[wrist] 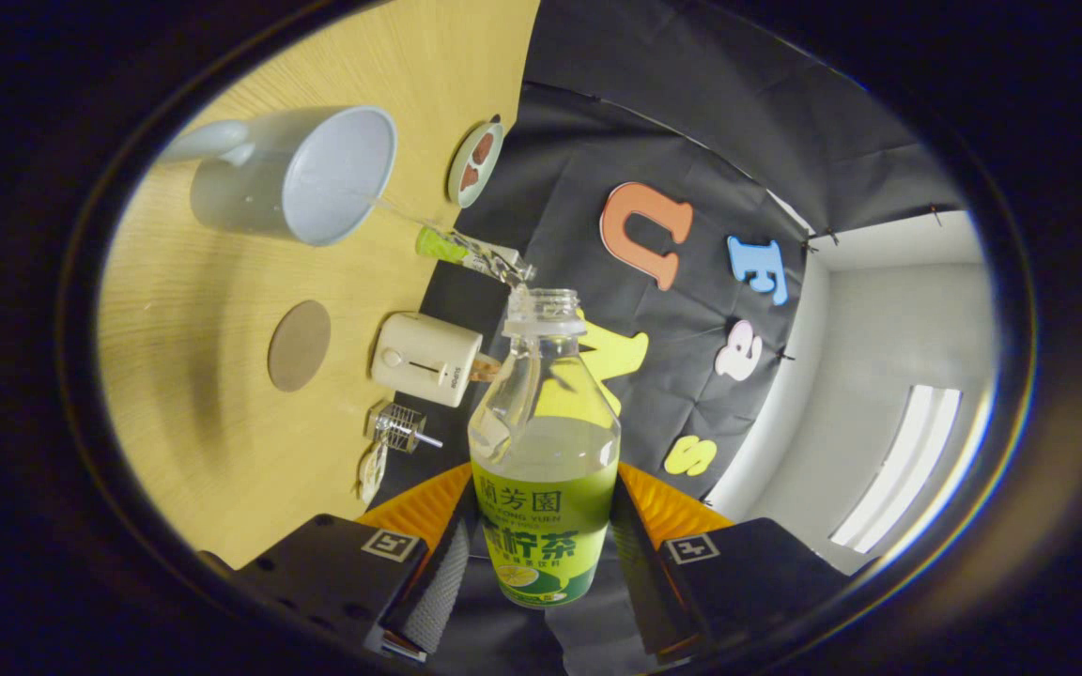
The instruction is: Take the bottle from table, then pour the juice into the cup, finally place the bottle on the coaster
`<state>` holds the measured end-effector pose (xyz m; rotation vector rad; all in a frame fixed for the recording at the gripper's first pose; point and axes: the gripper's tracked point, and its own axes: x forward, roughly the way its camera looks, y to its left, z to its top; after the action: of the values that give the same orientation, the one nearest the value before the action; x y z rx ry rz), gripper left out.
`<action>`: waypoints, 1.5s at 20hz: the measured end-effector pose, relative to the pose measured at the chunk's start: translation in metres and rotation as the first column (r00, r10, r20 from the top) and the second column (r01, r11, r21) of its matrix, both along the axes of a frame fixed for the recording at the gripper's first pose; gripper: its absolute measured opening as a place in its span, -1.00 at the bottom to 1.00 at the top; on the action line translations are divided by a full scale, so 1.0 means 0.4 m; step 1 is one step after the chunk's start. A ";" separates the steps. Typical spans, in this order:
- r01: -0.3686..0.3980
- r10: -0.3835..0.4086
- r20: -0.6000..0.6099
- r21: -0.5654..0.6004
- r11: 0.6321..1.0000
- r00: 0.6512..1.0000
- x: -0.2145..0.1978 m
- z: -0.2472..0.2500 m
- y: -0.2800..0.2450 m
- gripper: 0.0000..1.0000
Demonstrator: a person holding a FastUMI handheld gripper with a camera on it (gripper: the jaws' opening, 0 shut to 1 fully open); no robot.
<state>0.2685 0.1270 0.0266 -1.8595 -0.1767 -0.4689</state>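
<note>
Two fingers of the gripper (546, 554) clamp the bottle (546, 441) at its labelled lower body, tipped toward the cup (301, 178).

Uncapped and about half full, the thin clear plastic likely flexes and feels light; liquid shifts as it tilts, so the low, wide grip suits it. A stream runs from the mouth toward the cup. Beyond lies the round coaster (300, 345) on the counter (222, 432).
</note>
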 end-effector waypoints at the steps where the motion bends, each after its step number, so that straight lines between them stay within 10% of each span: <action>1: 0.000 0.000 0.001 -0.005 1.000 1.000 -0.001 0.002 0.003 0.61; 30: 0.016 -0.004 0.081 -0.153 0.988 0.997 -0.028 0.046 0.052 0.60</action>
<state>0.2573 0.1478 0.0450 -1.9939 -0.2643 -0.5510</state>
